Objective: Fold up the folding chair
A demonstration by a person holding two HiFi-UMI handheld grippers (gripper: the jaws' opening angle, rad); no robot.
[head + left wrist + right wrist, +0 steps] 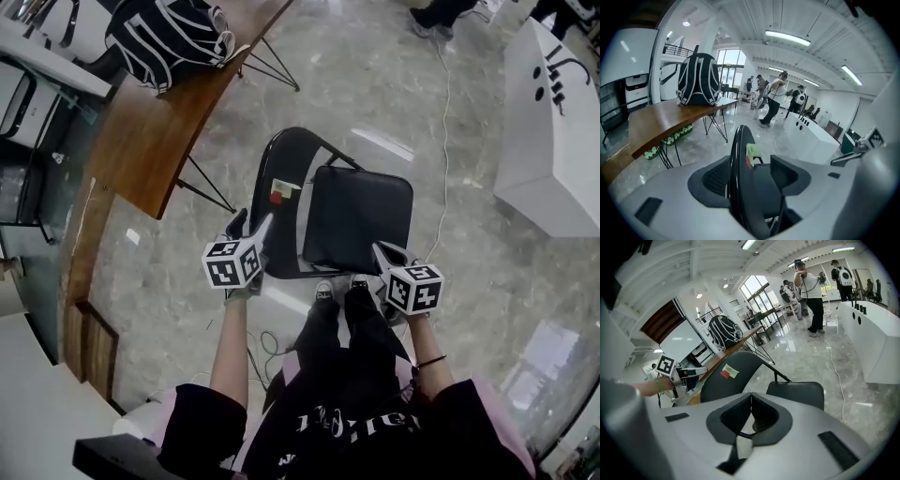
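In the reach-to-grasp step, the left gripper [253,223] holds its jaws apart astride the curved backrest [291,155] of the unfolded black metal folding chair [323,202], while the clenched, empty right gripper [386,251] hovers just short of its padded seat [361,217]; next, probably, clamp the backrest and tip the seat up.

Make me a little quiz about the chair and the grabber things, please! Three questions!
1. The left gripper has the folding chair backrest between its jaws. Are the jaws A) open, or B) clamped tight on it?
2. True or false: the chair's seat is already folded up against the backrest.
3. What is sitting on the wooden table?

Key: 1 A; 2 false, the seat is down; 3 a backpack.
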